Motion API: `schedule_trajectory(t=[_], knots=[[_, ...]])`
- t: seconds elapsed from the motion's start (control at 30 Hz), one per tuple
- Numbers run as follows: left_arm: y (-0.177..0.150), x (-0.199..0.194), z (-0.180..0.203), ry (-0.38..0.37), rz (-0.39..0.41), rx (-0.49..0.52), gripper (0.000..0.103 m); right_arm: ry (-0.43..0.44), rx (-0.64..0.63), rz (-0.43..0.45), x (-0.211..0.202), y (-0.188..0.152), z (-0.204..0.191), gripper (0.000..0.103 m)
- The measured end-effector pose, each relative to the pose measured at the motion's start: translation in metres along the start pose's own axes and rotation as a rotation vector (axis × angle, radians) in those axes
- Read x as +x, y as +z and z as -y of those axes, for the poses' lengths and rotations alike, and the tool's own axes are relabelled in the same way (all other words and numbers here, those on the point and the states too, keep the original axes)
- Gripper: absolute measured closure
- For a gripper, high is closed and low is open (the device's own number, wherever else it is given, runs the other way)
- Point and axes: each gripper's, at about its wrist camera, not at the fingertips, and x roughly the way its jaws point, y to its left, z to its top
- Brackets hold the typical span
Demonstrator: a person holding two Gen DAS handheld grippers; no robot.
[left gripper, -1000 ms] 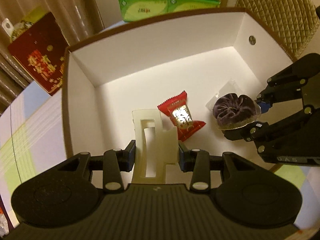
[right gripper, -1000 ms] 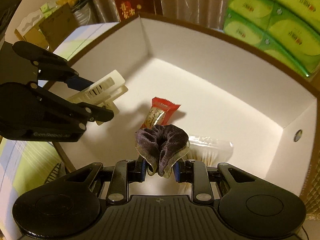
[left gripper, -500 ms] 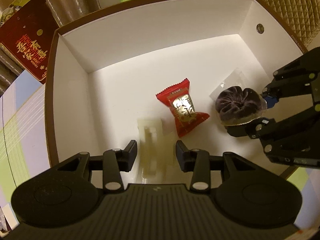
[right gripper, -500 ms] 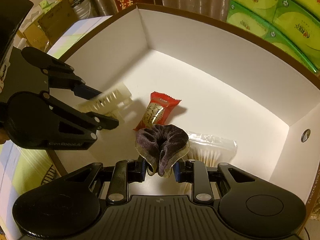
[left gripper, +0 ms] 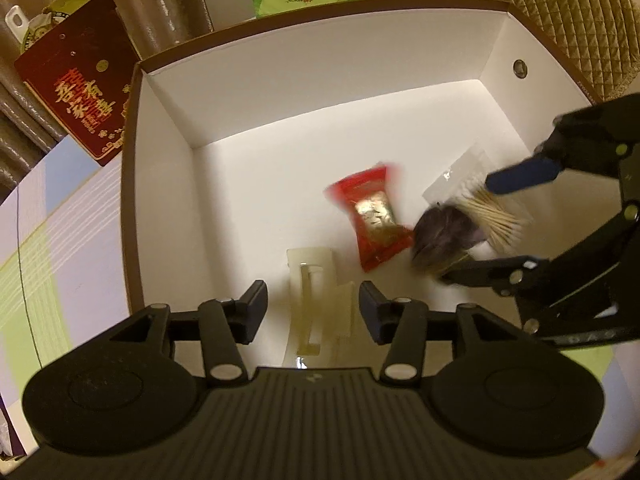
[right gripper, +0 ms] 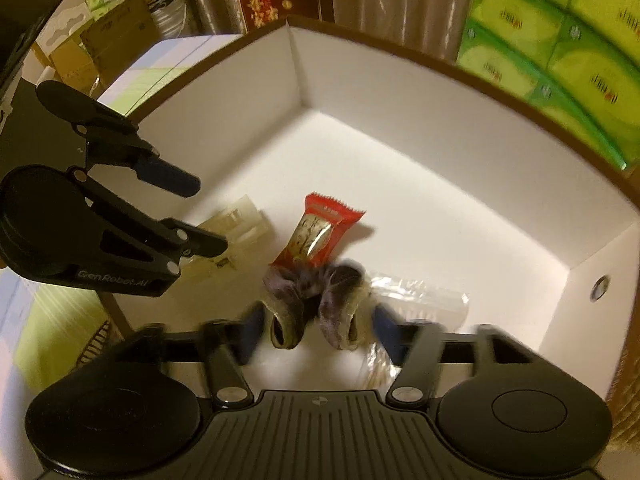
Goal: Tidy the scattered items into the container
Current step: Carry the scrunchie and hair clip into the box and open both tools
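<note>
The dark purple scrunchie (right gripper: 316,304) sits low in the white box (left gripper: 320,92), blurred, in the gap between the right gripper's (right gripper: 316,330) fingers with space on either side; those fingers have just been opening and no longer press on it. It lies against a clear packet of toothpicks (left gripper: 492,212) on the box floor, and just beside a red candy wrapper (right gripper: 320,232) with a gold centre. Left of the candy lies a cream hair claw clip (left gripper: 316,300), flat on the floor near the front wall.

The left gripper (left gripper: 312,306) hangs over the clip, pointing steeply down into the box. Its fingers have just been opening too, and they stand well apart on either side of the clip without touching it. The right gripper also tips steeply down, coming in from the right side of the box, its blue-padded fingers (left gripper: 520,178) spread wide in the left wrist view.

The box has a brown rim and stands on a tabletop (left gripper: 52,216) covered in a pale green and lilac checked cloth. Behind it stand green tissue packs (right gripper: 560,40), a red gift box with gold lettering (left gripper: 80,88) and brownish curtains (left gripper: 168,4); a quilted tan chair back (left gripper: 568,16) shows at the right.
</note>
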Motion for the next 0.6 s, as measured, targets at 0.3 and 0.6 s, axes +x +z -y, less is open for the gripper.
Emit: schedule_trajectory(t=[0.3,0.6], knots=[[-0.003,-0.010,0.003,0.010,0.022,-0.003,0.042,-0.024,0.022,0.029,-0.011,-0.002,0.000,0.023],[-0.007,-0.027,0.007,0.015,0.054,-0.018,0.031,-0.103,0.050,0.067,-0.025,-0.012,0.000,0.012]])
